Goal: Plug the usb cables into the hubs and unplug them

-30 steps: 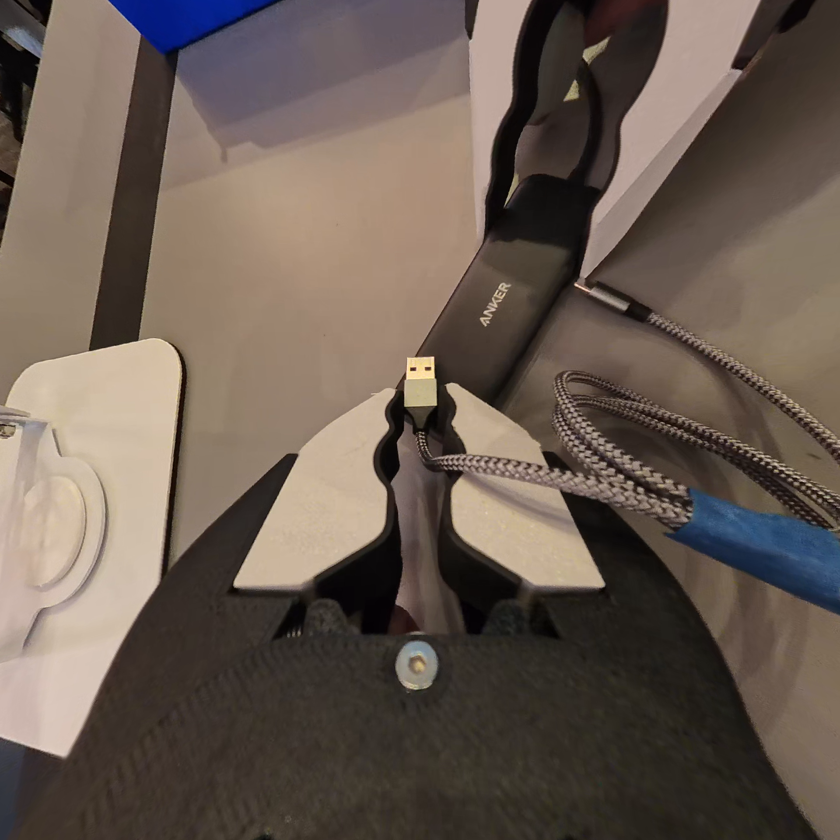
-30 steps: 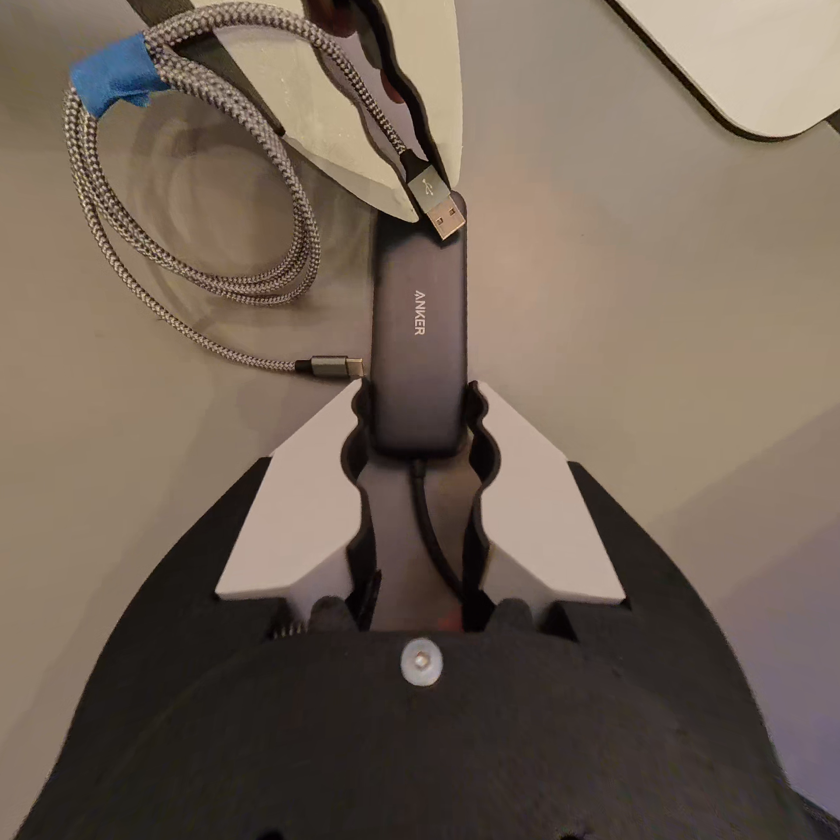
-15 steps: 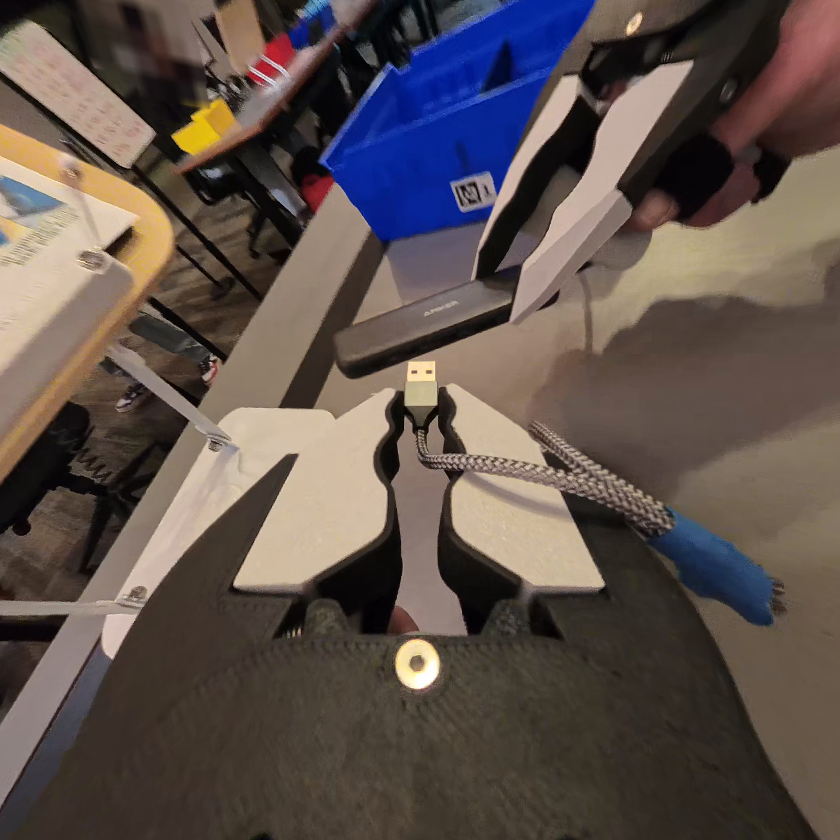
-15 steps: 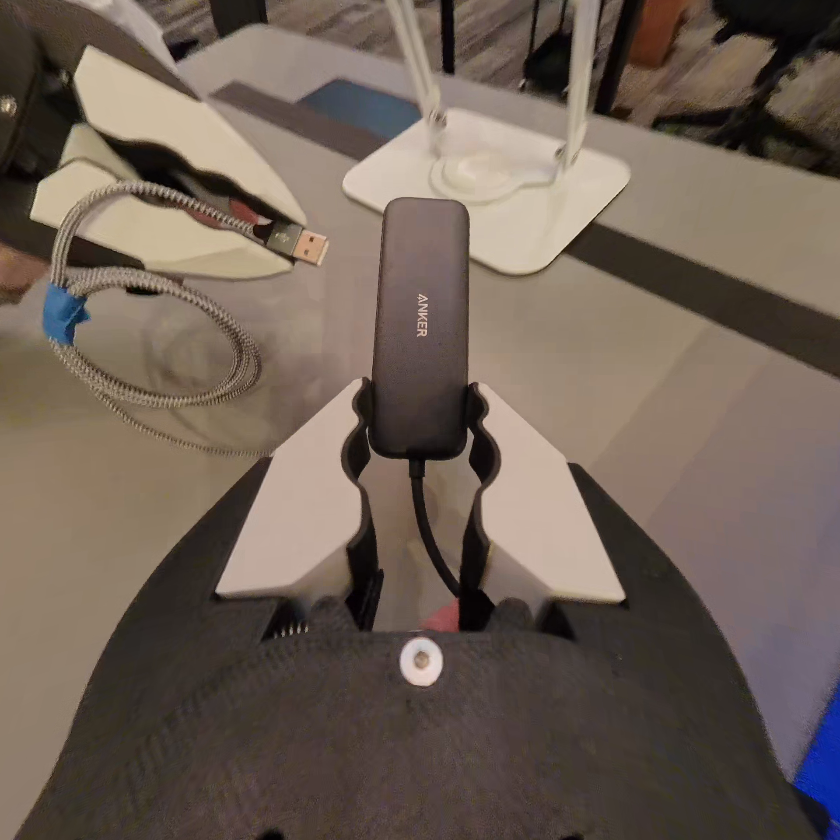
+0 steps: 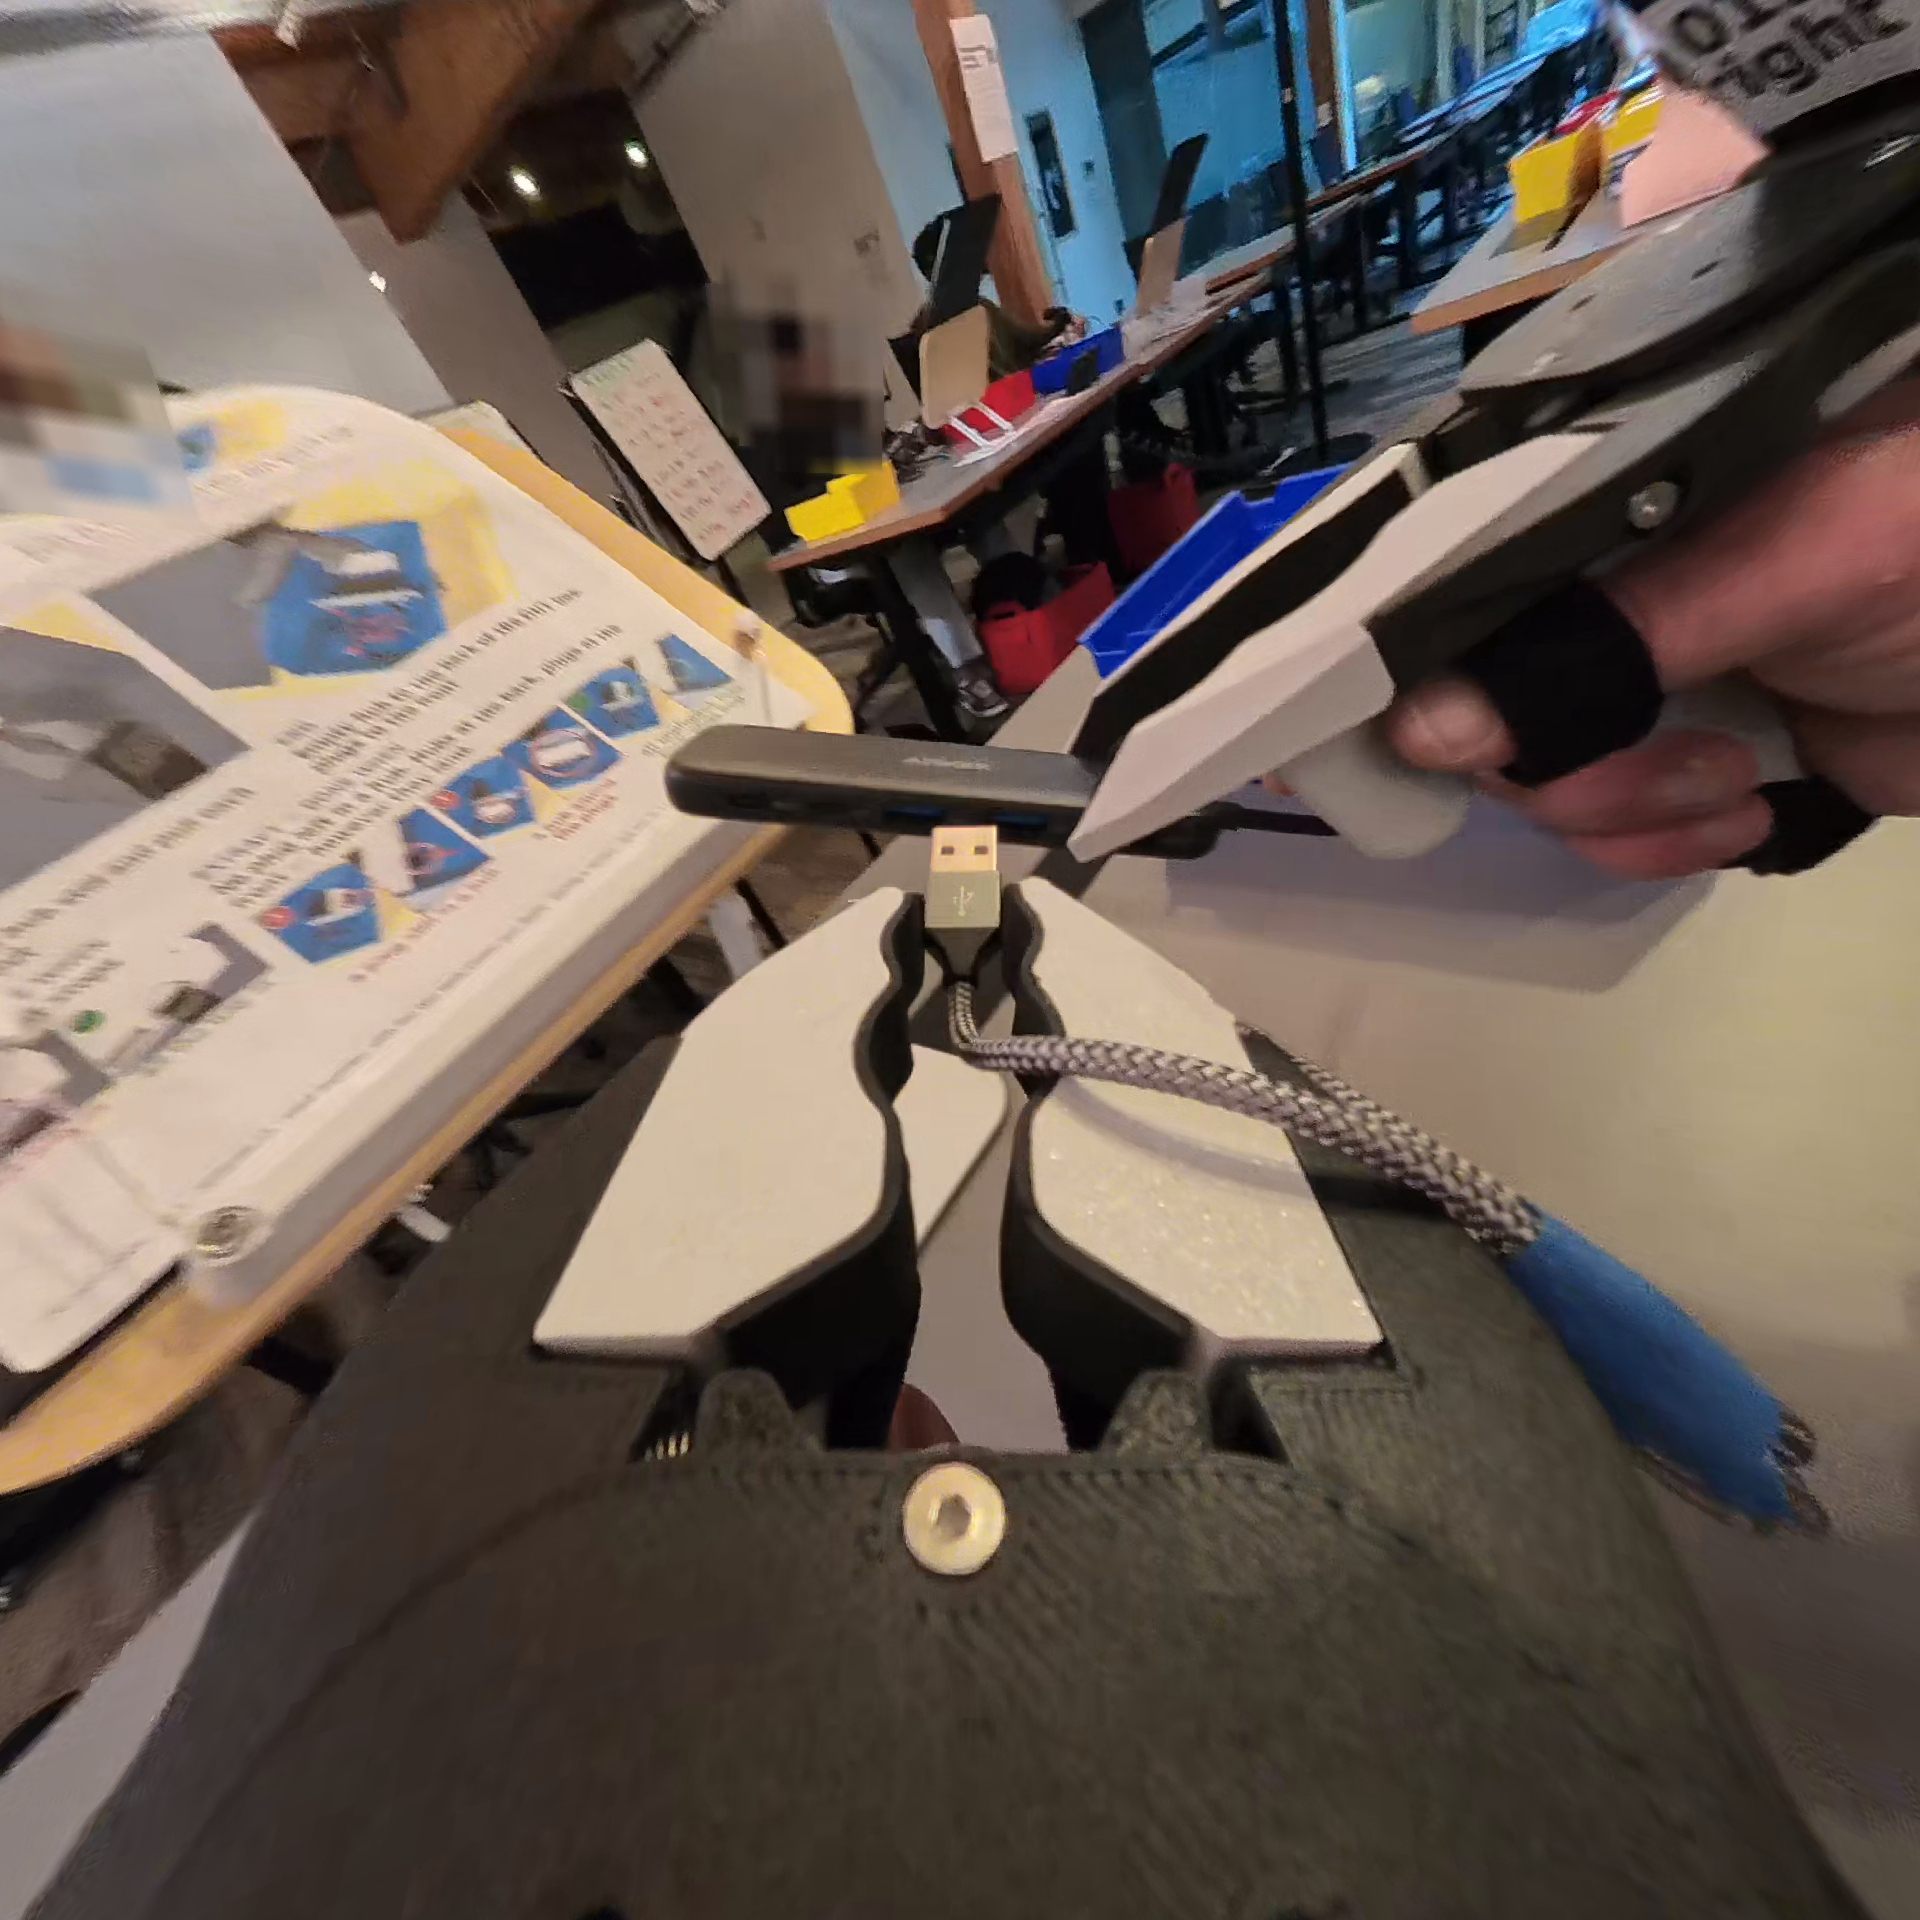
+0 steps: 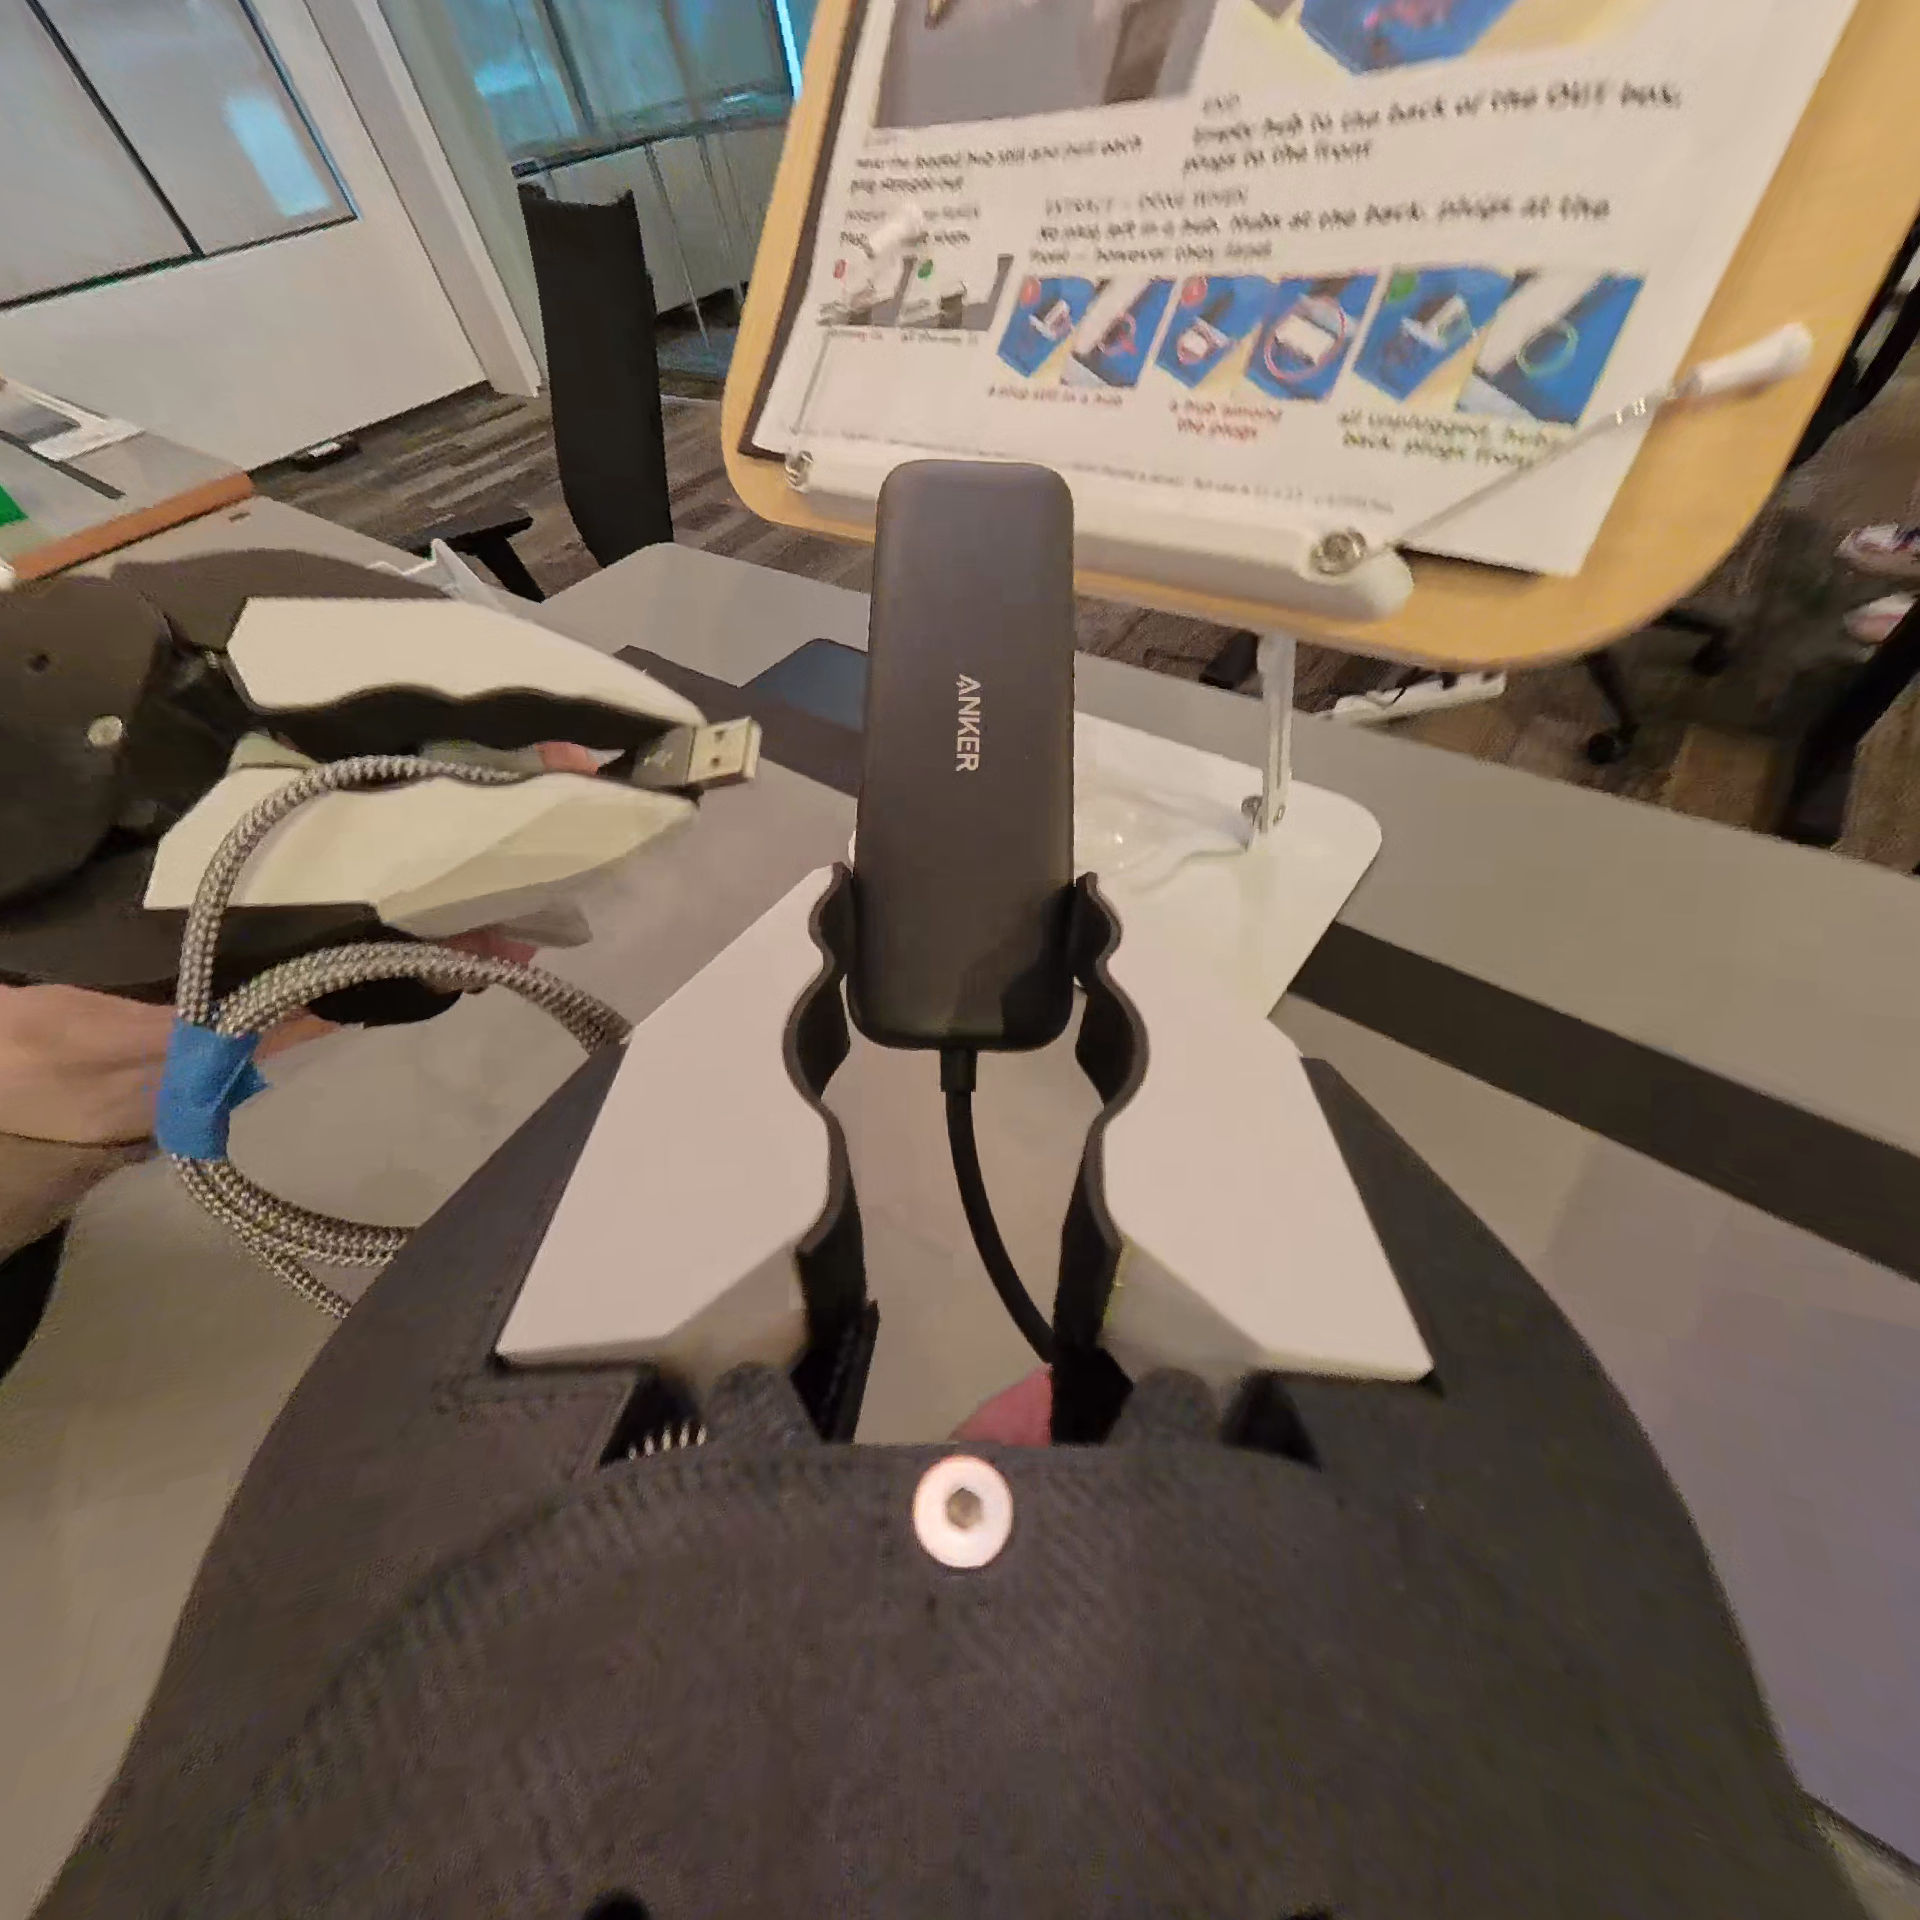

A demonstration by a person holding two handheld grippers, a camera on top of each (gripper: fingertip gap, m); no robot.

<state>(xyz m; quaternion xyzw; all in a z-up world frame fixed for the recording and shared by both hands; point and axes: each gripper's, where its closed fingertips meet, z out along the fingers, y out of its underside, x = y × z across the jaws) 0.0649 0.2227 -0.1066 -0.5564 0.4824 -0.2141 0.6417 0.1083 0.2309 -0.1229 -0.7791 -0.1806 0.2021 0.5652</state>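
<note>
Both tools lifted off the desk (image 6: 1558,1039) since a second ago | left tool (image 5: 961,914) clamped on USB plug (image 5: 962,878) | right tool (image 6: 961,966) clamped on hub (image 6: 966,727) | plug now just short of hub's side ports, not inserted | insertion looks next.

Floor: dark wood planks (image 6: 727,488).
Furniture: long work tables (image 5: 1039,457), grey tabletop (image 6: 1558,935).
Windows: glass panels (image 6: 156,135).
Walls: white (image 5: 125,229).
</note>
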